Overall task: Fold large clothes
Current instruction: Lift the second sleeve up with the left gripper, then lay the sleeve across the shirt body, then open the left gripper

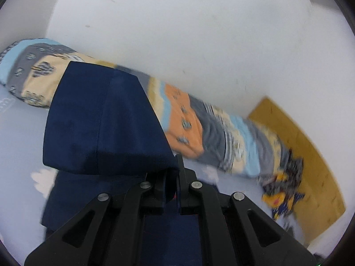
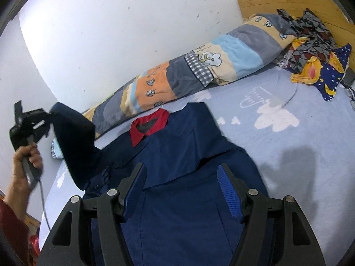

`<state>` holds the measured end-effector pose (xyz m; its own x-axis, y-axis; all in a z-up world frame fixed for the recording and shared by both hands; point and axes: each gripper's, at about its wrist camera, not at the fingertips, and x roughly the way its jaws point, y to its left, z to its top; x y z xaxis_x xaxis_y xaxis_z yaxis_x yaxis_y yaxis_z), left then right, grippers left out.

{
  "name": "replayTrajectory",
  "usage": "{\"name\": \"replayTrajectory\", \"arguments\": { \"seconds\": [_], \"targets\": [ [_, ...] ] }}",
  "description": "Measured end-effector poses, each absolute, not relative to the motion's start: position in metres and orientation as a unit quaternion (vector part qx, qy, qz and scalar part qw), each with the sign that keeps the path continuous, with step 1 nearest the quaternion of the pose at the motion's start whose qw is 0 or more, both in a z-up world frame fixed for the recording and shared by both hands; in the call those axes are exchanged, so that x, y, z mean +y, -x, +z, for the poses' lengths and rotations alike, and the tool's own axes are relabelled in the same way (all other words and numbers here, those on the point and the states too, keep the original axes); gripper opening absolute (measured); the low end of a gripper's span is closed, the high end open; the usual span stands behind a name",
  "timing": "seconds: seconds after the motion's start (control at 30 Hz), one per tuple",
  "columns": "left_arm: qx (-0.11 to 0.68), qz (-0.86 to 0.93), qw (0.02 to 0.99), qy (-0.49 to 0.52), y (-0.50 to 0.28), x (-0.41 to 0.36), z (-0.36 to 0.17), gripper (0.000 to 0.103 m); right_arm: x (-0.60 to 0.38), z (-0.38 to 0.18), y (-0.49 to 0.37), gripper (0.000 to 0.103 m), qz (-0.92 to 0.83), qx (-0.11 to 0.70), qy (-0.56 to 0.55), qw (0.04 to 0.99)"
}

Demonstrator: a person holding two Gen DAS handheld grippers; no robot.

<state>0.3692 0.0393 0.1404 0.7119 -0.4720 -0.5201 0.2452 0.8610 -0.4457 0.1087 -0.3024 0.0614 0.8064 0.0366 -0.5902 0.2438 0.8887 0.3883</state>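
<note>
A large navy shirt (image 2: 177, 146) with a red collar (image 2: 150, 122) lies on the light blue bed sheet (image 2: 299, 155). One sleeve is folded across its chest. My left gripper (image 1: 172, 177) is shut on the other navy sleeve (image 1: 104, 122) and holds it lifted above the bed. It also shows at the left of the right wrist view (image 2: 47, 116), with the sleeve (image 2: 75, 144) hanging from it. My right gripper (image 2: 182, 173) is open and empty, hovering above the shirt's body.
A rolled patchwork quilt (image 2: 199, 71) lies along the white wall (image 2: 111, 33) behind the shirt. A pile of patterned clothes (image 2: 315, 51) sits at the far right by the wooden headboard (image 2: 288, 2). A cable (image 2: 292, 93) lies on the sheet.
</note>
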Motion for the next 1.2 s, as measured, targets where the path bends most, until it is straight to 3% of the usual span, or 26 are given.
{"name": "replayTrajectory", "arguments": {
  "seconds": [0.33, 0.47, 0.9, 1.0, 1.07, 1.2],
  "targets": [
    [0.410, -0.158, 0.896, -0.071, -0.342, -0.146, 0.012, 0.004, -0.317, 0.068, -0.099, 0.069, -0.054, 0.295, -0.248, 0.921],
    [0.418, -0.146, 0.884, -0.149, -0.327, -0.193, -0.026, 0.013, -0.321, 0.067, -0.097, 0.069, -0.053, 0.294, -0.253, 0.920],
    [0.432, -0.162, 0.869, -0.180, -0.312, -0.238, -0.042, 0.021, -0.333, 0.069, -0.090, 0.069, -0.054, 0.290, -0.275, 0.915],
    [0.440, -0.186, 0.861, -0.176, -0.308, -0.240, -0.039, 0.043, -0.334, 0.069, -0.090, 0.069, -0.060, 0.290, -0.276, 0.914],
    [0.437, -0.217, 0.858, -0.163, -0.299, -0.241, -0.032, 0.070, -0.334, 0.068, -0.091, 0.069, -0.062, 0.292, -0.278, 0.913],
    [0.419, -0.252, 0.859, -0.150, -0.278, -0.235, -0.012, 0.072, -0.332, 0.066, -0.093, 0.069, -0.062, 0.294, -0.280, 0.912]
  ]
}}
